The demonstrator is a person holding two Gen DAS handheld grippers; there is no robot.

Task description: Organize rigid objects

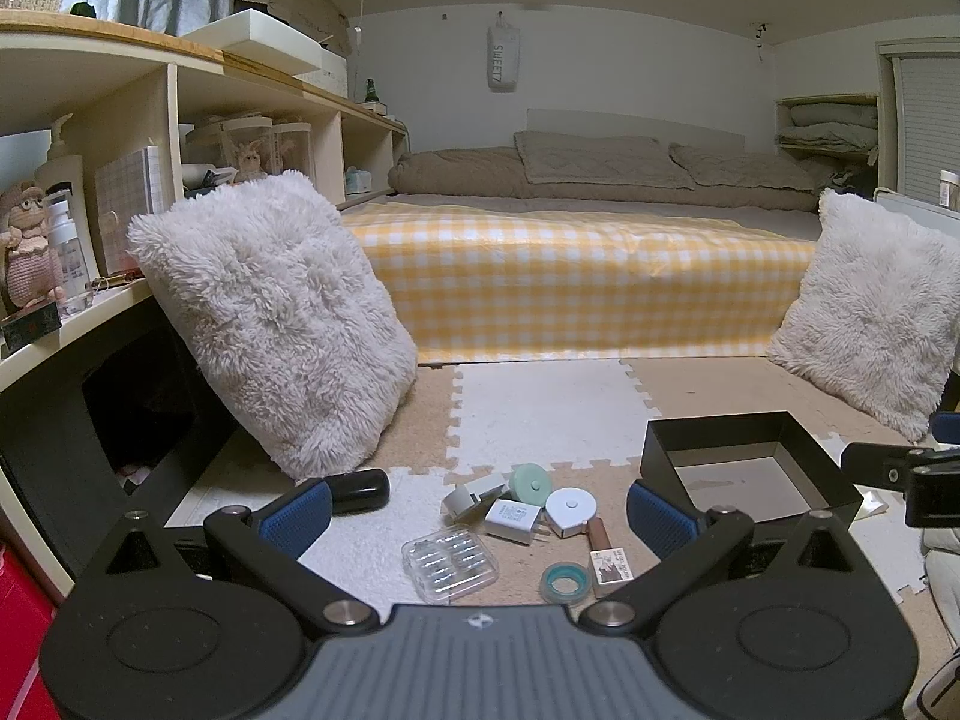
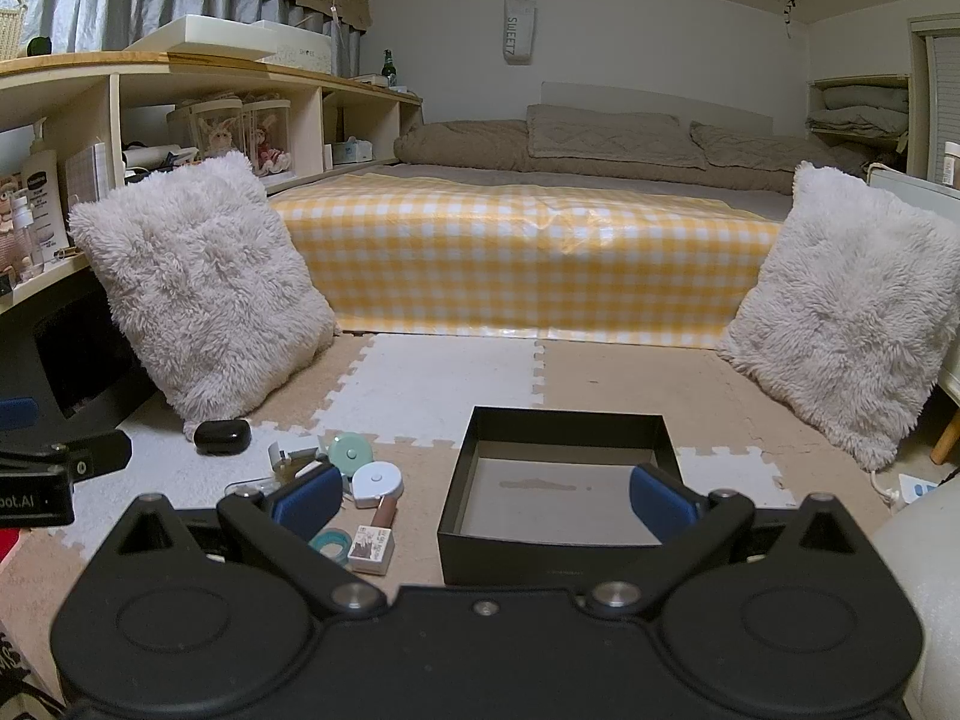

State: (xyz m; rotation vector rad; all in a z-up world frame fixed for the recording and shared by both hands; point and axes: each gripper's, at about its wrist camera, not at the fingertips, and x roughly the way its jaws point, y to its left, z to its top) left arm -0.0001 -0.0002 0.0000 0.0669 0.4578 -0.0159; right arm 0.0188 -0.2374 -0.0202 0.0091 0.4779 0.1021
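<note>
Left gripper (image 1: pixel 477 519) hovers with jaws spread wide and empty above the clutter on the foam mat (image 1: pixel 540 408); right gripper (image 2: pixel 483 501), equally wide and empty, faces the empty black box (image 2: pixel 561 558). Small items lie just left of the box: clear plastic case (image 1: pixel 450 564), white charger (image 1: pixel 513 521), white tape measure (image 1: pixel 571 509), tape roll (image 1: pixel 564 581), and—near the mat's left edge—what is probably an earbud case (image 1: pixel 359 491). Descend squarely on one item, clear of its neighbours.
</note>
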